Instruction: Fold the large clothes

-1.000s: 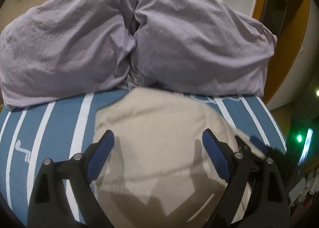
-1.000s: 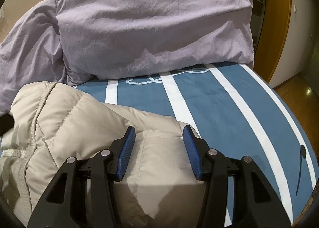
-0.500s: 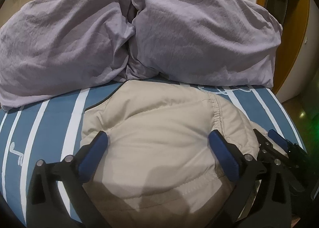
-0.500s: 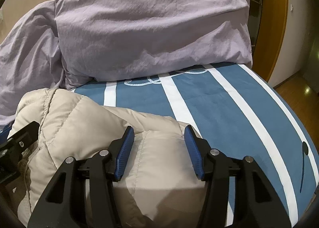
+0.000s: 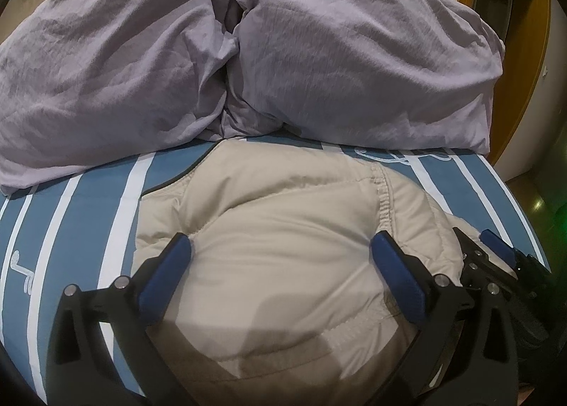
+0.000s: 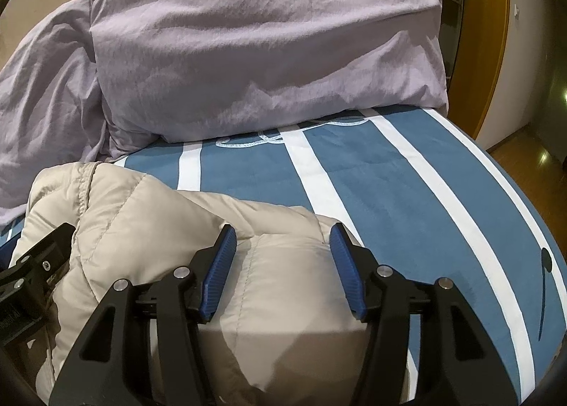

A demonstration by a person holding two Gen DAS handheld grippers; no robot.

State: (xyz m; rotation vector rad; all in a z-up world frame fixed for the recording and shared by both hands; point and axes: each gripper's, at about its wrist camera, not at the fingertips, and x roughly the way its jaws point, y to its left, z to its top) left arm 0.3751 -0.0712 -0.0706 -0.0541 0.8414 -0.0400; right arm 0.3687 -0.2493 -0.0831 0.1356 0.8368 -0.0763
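A beige padded jacket (image 5: 283, 228) lies bunched on a blue bed cover with white stripes (image 5: 88, 221). My left gripper (image 5: 280, 264) is wide open, its blue pads resting over the jacket's middle. My right gripper (image 6: 281, 253) is open with its pads either side of a puffed part of the jacket (image 6: 159, 228), near its right end. The right gripper also shows at the right edge of the left wrist view (image 5: 496, 257). The left gripper's black body shows at the left edge of the right wrist view (image 6: 32, 274).
Two lilac pillows (image 5: 354, 51) (image 5: 106, 69) lean at the head of the bed just beyond the jacket. The bed's right edge (image 6: 514, 186) drops to a wooden floor, with an orange door frame (image 6: 489, 33) behind.
The left gripper has moved forward and lower over the jacket, which now lies flatter and nearer the pillows. The right gripper has barely moved.
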